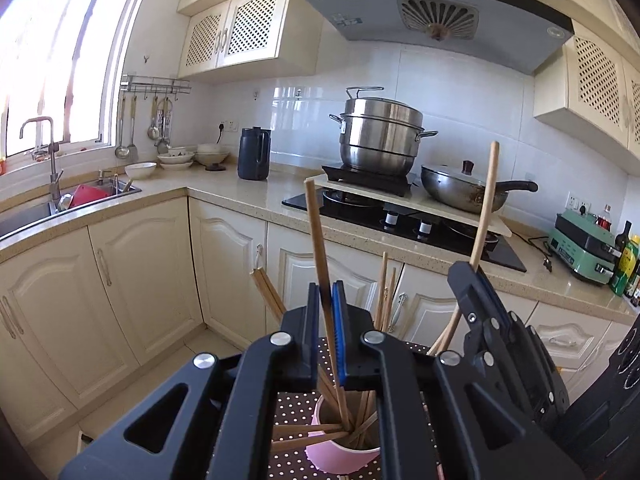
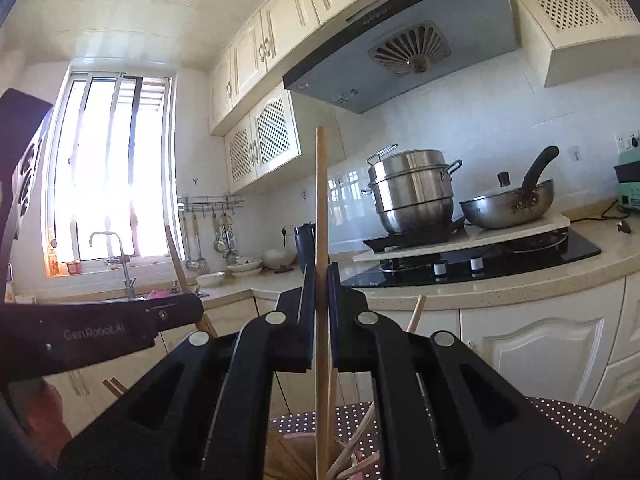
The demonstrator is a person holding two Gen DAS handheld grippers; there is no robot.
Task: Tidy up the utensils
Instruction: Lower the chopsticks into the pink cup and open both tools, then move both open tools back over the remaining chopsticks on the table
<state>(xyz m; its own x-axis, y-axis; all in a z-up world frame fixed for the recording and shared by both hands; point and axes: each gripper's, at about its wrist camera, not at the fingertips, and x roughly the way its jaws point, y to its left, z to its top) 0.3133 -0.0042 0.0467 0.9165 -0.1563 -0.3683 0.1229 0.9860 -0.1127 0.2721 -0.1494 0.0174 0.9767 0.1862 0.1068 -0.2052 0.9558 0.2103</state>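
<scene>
A pink cup (image 1: 340, 460) holding several wooden chopsticks stands on a brown polka-dot cloth (image 1: 296, 404) below both grippers. My left gripper (image 1: 326, 300) is shut on one wooden chopstick (image 1: 316, 232) whose lower end reaches into the cup. My right gripper (image 2: 321, 280) is shut on a lighter chopstick (image 2: 320, 200) that stands upright. It also shows in the left wrist view (image 1: 486, 204), held by the right gripper (image 1: 476, 280) at right. The left gripper appears at left in the right wrist view (image 2: 176, 312). The cup's rim is barely visible in the right wrist view (image 2: 292, 436).
A kitchen counter (image 1: 224, 188) runs behind, with a sink (image 1: 80, 200), bowls (image 1: 140, 169), a dark kettle (image 1: 254, 154), a steel steamer pot (image 1: 380, 136) and a wok (image 1: 464, 188) on the stove (image 1: 400, 216). Cream cabinets (image 1: 132, 280) stand below. A green appliance (image 1: 580, 244) sits far right.
</scene>
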